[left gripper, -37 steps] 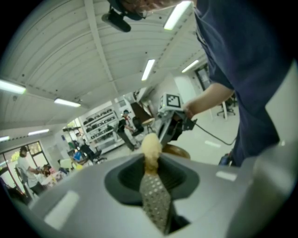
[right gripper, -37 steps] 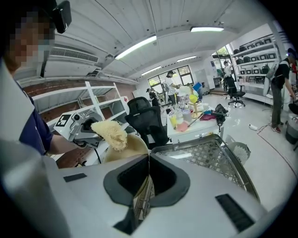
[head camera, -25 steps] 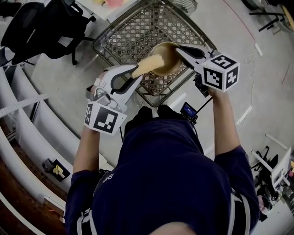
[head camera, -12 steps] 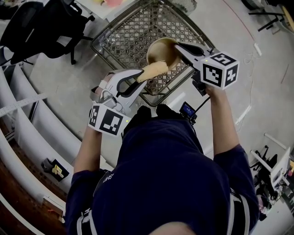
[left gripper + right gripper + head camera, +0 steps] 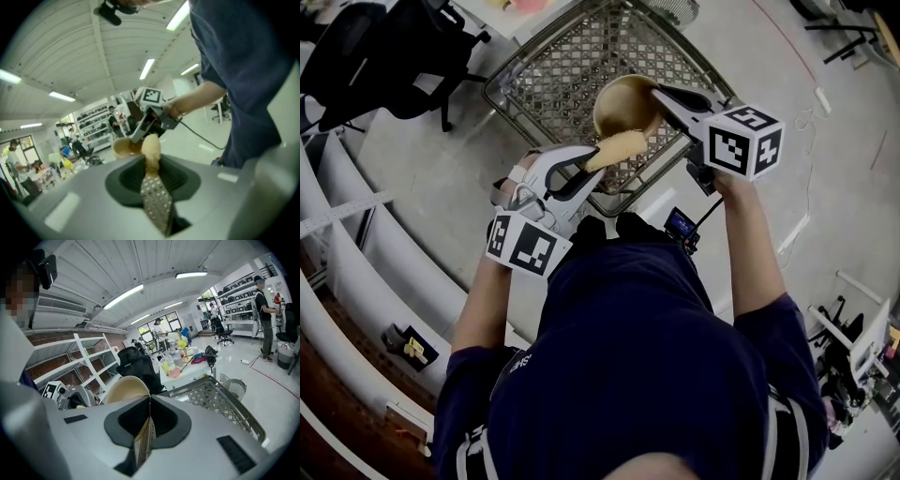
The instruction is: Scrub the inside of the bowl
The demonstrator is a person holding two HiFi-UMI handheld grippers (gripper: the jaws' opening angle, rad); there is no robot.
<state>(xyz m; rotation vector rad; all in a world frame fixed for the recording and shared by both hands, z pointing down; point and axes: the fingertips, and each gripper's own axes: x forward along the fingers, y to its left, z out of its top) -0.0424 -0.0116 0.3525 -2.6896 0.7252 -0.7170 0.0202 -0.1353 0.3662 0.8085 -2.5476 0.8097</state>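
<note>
Both forearms reach forward from the body, bare below dark sleeves, over the near edge of a wire basket (image 5: 546, 77) that stands on the floor (image 5: 431, 169).

Right hand: the arm is stretched almost straight, and the right claw (image 5: 657, 93) points forward and somewhat downward. Its jaws are closed on the rim of the bowl (image 5: 622, 103); the right gripper view shows the rim pinched between the pads, with the bowl (image 5: 124, 389) rising to the left of the right claw (image 5: 148, 405). The bowl is held in the air above the basket, its opening turned up and toward the person.

Left hand: the elbow is bent, the hand is nearer the body and lower than the right, and the left claw (image 5: 589, 165) is aimed forward and to the right, toward the bowl. Its jaws are clamped on a sponge (image 5: 619, 146), which sticks out beyond the tips. In the left gripper view the sponge (image 5: 150, 147) stands up from the left claw (image 5: 150, 163) just in front of the bowl (image 5: 122, 148).

The sponge's tip lies at the bowl's near rim; we cannot tell whether they touch.
</note>
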